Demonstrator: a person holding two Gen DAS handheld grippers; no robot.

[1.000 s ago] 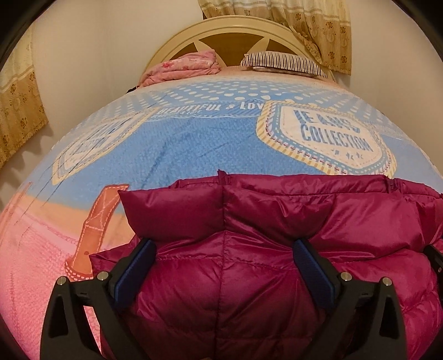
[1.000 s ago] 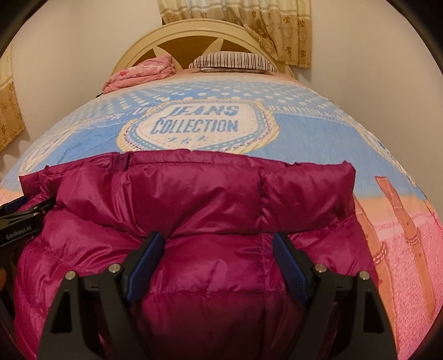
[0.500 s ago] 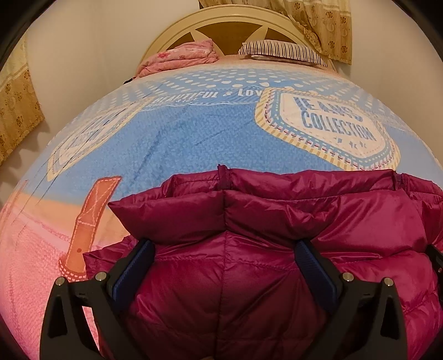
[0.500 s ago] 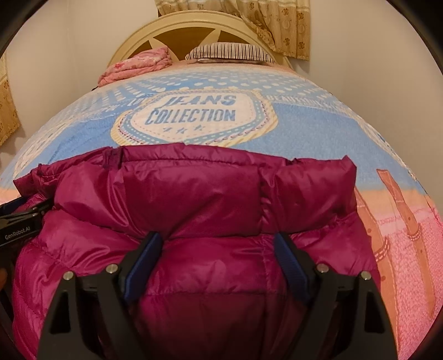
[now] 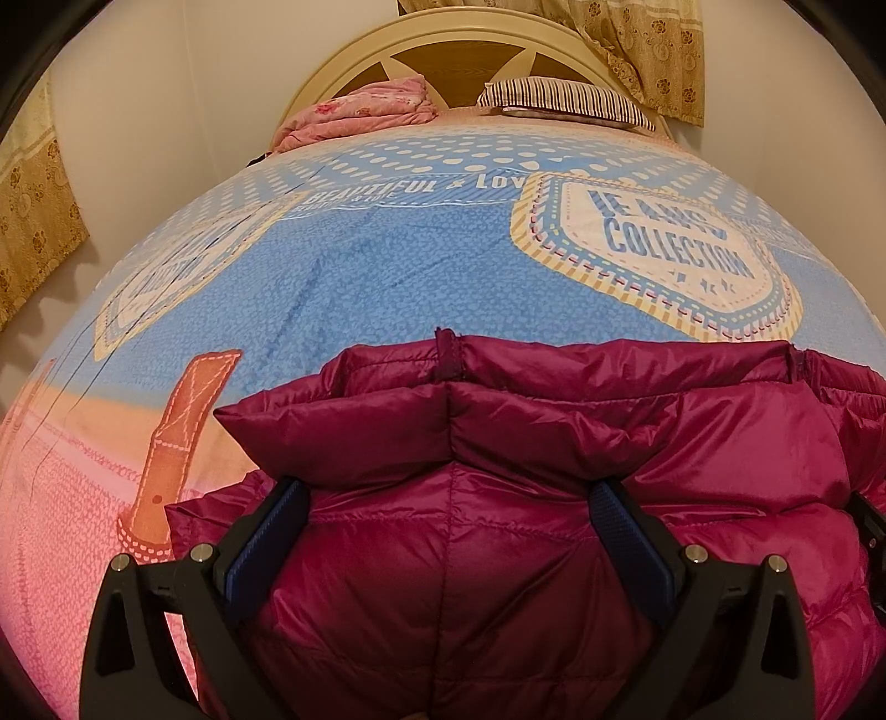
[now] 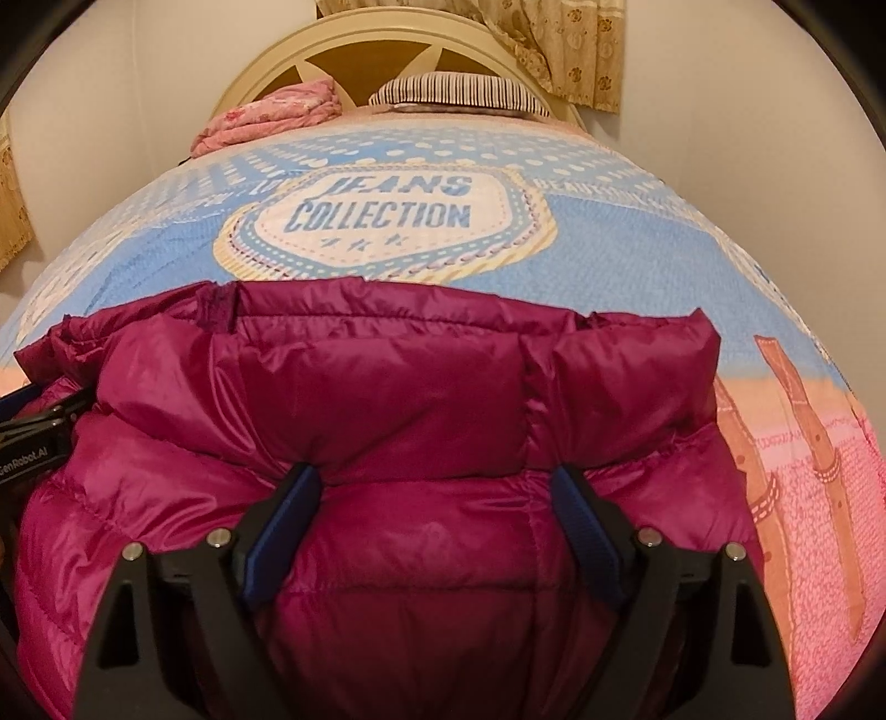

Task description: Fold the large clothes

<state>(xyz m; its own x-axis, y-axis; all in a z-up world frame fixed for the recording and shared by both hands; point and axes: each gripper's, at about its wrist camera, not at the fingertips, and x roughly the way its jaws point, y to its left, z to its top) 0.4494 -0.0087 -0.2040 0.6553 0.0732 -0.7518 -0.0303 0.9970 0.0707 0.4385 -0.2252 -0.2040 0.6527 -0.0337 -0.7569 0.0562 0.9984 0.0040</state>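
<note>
A magenta down jacket [image 5: 498,526] is seen spread at the near end of a bed covered by a "Jeans Collection" printed bedspread [image 5: 387,266]. The left gripper [image 5: 448,531] and right gripper [image 6: 437,515] are each held with fingers spread wide, puffy fabric bulging between them. A folded pink blanket [image 6: 266,119] and striped pillow [image 6: 459,94] are seen by the headboard [image 5: 459,44].

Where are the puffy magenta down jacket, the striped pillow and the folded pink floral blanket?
Puffy magenta down jacket [image 5: 554,421], left wrist view, on its folded-over upper panel.
Striped pillow [image 6: 459,91], right wrist view, on its top face by the headboard.
Folded pink floral blanket [image 5: 360,113], left wrist view, on its middle.
</note>
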